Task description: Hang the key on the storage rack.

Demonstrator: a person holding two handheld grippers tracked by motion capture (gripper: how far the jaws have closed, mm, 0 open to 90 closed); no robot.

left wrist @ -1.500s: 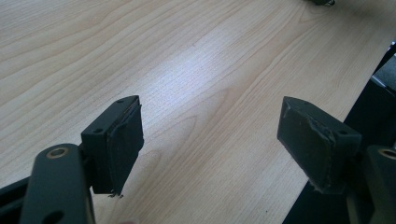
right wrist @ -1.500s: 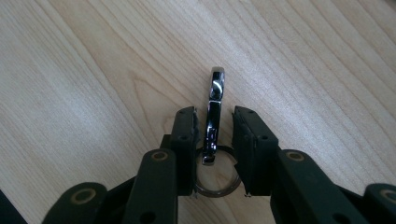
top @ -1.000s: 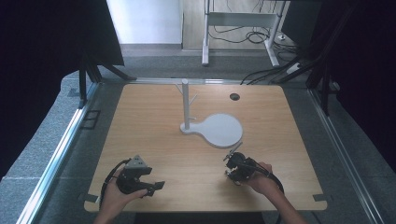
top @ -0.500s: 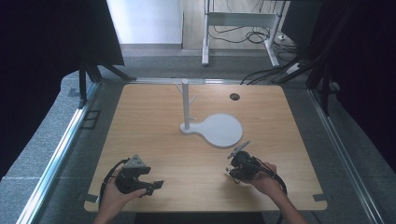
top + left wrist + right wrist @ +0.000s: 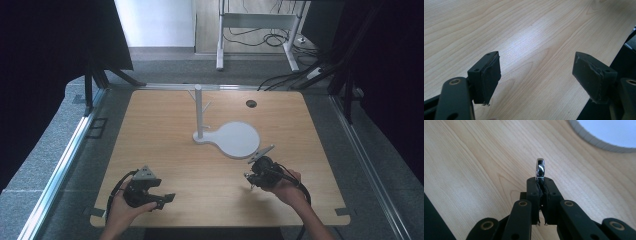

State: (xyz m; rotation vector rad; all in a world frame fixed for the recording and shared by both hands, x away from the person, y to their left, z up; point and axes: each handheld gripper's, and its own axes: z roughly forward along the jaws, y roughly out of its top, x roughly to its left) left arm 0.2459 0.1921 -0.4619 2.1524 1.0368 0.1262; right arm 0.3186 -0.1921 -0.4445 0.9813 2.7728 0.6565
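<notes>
My right gripper is shut on a small shiny silver ring, which stands on edge above the jaw tips, over the wood. In the high view this gripper sits at the front right of the table, just in front of the white jewellery stand's round base. The stand's post with short pegs rises at the table's middle. The left gripper is open, nothing between its pads, low over bare wood. It is at the front left in the high view.
The wooden table has a dark cable hole at the back right. The edge of the white base lies close ahead of the right gripper. Metal rails run along both table sides, and a desk frame stands behind.
The right gripper has turned and shifted slightly toward the white base, its grey plate now tilted up. The left gripper has barely moved.
</notes>
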